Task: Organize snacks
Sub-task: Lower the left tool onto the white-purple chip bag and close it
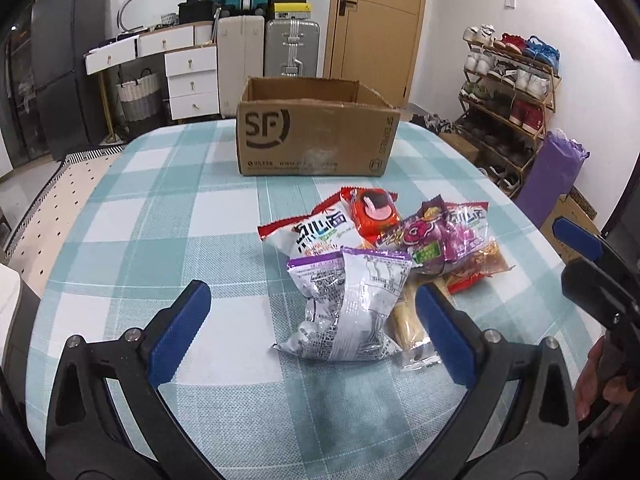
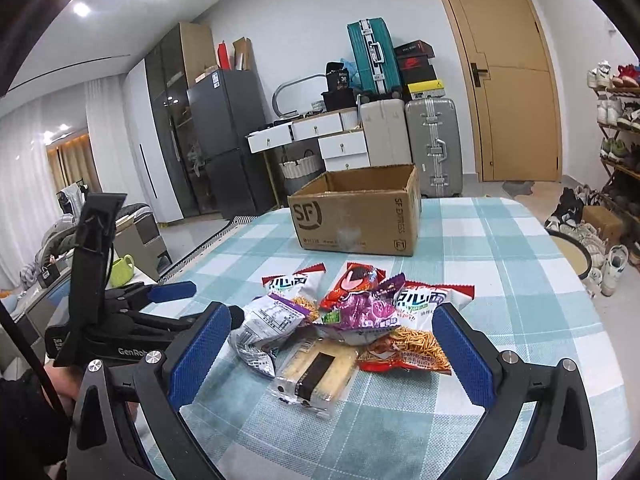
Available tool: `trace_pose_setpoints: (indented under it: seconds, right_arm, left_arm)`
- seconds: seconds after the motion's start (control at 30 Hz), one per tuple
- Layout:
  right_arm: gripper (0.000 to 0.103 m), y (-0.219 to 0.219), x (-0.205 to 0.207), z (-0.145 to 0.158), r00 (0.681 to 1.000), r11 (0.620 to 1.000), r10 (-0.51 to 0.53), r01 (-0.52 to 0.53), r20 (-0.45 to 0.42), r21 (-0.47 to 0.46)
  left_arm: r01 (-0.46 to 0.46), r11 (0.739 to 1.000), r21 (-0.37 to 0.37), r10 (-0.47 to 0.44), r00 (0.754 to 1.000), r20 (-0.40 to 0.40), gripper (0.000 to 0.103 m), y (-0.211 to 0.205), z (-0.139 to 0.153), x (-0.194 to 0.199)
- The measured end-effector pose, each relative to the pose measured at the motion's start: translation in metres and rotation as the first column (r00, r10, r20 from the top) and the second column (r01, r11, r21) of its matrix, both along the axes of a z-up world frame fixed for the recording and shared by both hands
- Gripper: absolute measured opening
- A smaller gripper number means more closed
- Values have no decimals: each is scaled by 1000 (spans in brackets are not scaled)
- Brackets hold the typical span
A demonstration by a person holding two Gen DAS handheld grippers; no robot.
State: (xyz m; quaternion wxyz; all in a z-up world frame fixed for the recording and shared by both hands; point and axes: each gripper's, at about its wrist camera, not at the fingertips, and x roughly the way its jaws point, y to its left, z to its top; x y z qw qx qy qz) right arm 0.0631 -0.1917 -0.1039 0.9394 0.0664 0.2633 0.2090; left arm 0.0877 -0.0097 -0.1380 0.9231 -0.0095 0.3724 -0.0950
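Observation:
A pile of snack packets lies mid-table in front of an open cardboard box, also in the right wrist view. Nearest my left gripper is a silver-and-purple bag. Behind it lie a red-and-white noodle bag, an orange packet and a purple packet. My left gripper is open and empty, its jaws either side of the silver bag. My right gripper is open and empty around a clear-wrapped cracker pack. The silver bag lies left of it.
The table has a teal checked cloth. The other gripper shows at the right edge of the left wrist view and at the left of the right wrist view. Suitcases, drawers, a door and a shoe rack stand beyond.

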Motion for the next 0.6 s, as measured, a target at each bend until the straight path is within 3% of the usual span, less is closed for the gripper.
trace_pose_setpoints:
  seconds: [0.3, 0.43, 0.6]
  right_arm:
    - [102, -4, 13, -16, 999, 1000, -5, 6, -48, 22]
    - [102, -4, 18, -22, 998, 999, 5, -2, -67, 35]
    - [102, -3, 23, -27, 996, 999, 10, -6, -90, 48]
  left_arm:
    - [5, 1000, -30, -8, 995, -101, 102, -2, -31, 33]
    - [22, 999, -36, -26, 994, -106, 101, -5, -37, 42]
    - [80, 995, -63, -87, 989, -116, 85, -10, -43, 53]
